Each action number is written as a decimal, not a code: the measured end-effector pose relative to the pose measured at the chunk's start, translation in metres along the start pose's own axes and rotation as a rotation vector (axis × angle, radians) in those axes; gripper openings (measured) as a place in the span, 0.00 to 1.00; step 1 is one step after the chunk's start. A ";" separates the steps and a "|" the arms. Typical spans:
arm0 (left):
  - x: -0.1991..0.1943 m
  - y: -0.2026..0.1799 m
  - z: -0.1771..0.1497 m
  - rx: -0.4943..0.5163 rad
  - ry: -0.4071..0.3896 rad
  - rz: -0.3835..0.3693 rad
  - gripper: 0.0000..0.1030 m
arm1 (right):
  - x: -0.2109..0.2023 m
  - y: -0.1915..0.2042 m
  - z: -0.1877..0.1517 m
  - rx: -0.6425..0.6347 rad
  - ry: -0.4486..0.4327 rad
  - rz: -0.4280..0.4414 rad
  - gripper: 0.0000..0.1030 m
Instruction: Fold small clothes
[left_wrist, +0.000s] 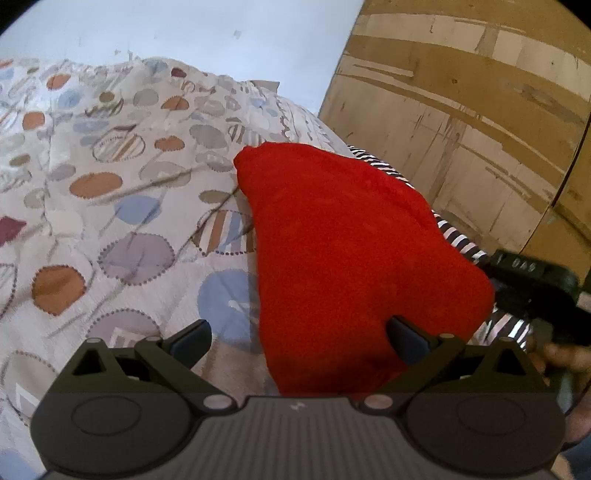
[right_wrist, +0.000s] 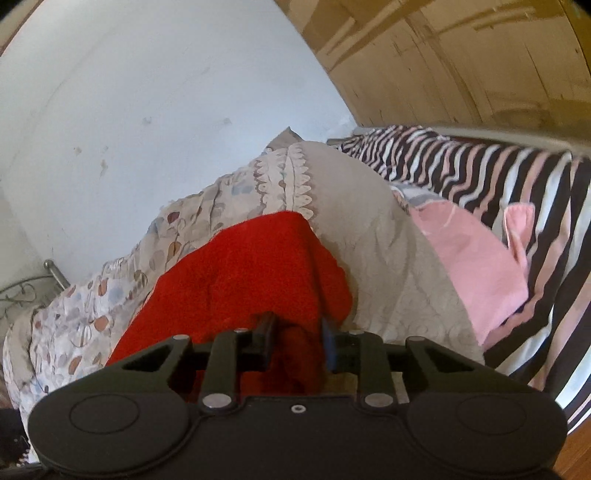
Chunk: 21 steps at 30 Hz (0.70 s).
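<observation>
Lying on the patterned quilt, the red fleece garment is running lengthwise away from the left gripper, narrow end pointing far. Left jaws are standing wide, nothing pinched. Right gripper is straddling a bunched red fold, jaws part-closed; contact unclear.

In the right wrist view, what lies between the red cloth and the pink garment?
A bare stretch of the beige quilted bedcover separates the red cloth from the pink garment; nothing else lies on it. This shows only in the right wrist view.
</observation>
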<state>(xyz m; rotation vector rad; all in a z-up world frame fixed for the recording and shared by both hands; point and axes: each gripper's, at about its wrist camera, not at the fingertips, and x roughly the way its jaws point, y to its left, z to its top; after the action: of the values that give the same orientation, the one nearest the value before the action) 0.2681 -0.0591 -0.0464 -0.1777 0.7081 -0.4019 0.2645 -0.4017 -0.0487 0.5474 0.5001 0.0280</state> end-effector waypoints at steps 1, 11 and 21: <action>-0.001 -0.002 0.000 0.012 -0.005 0.008 1.00 | -0.002 0.000 0.002 -0.010 -0.010 -0.009 0.38; -0.003 -0.004 -0.004 0.025 -0.030 0.025 1.00 | -0.001 0.034 0.016 -0.208 -0.040 0.008 0.82; -0.002 -0.001 -0.008 -0.005 -0.023 0.003 1.00 | 0.020 0.037 -0.019 -0.380 0.003 -0.139 0.94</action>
<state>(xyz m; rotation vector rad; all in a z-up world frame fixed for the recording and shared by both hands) 0.2615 -0.0595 -0.0510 -0.1852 0.6865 -0.3946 0.2769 -0.3578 -0.0532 0.1399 0.5198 -0.0093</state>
